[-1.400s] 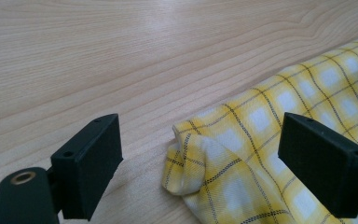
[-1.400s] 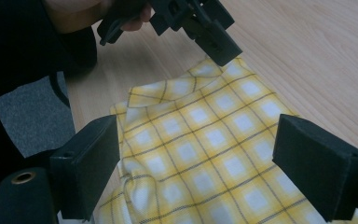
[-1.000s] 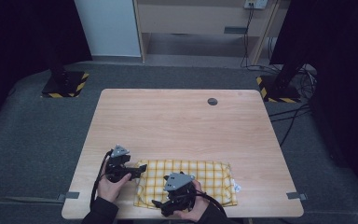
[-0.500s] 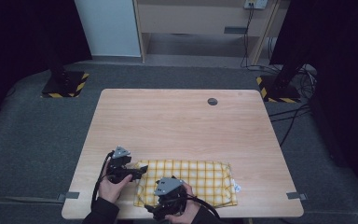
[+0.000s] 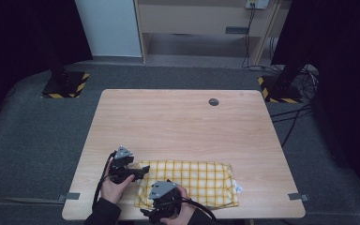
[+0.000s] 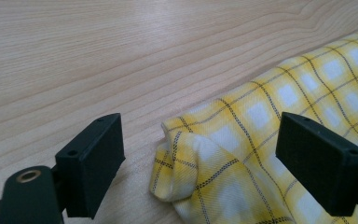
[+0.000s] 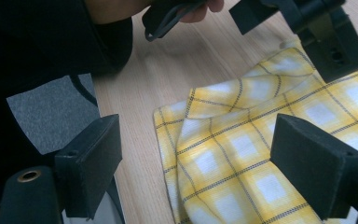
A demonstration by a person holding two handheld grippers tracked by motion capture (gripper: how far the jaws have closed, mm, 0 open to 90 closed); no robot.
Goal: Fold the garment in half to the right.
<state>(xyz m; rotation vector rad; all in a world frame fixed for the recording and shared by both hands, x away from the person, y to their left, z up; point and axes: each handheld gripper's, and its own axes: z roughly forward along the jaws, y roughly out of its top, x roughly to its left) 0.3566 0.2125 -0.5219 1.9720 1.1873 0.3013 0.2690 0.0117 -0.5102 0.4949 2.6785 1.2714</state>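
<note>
Yellow checked cloth (image 5: pixel 192 183), folded into a long strip, lies along the near edge of the wooden surface (image 5: pixel 183 122). Left gripper (image 5: pixel 138 172) at the cloth's left end: jaws wide, a bunched corner between them, pads not pressing. Right gripper (image 5: pixel 161 206) over the near left corner: jaws wide, holding nothing. Grey carpet around; dark curtains either side; small dark disc (image 5: pixel 213 101) far on the surface.

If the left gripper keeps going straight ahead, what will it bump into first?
Most likely the folded corner of the yellow checked cloth. The left gripper has its jaws open with that corner right ahead between them, lying on the wooden table. How near it is, I can't tell.
</note>
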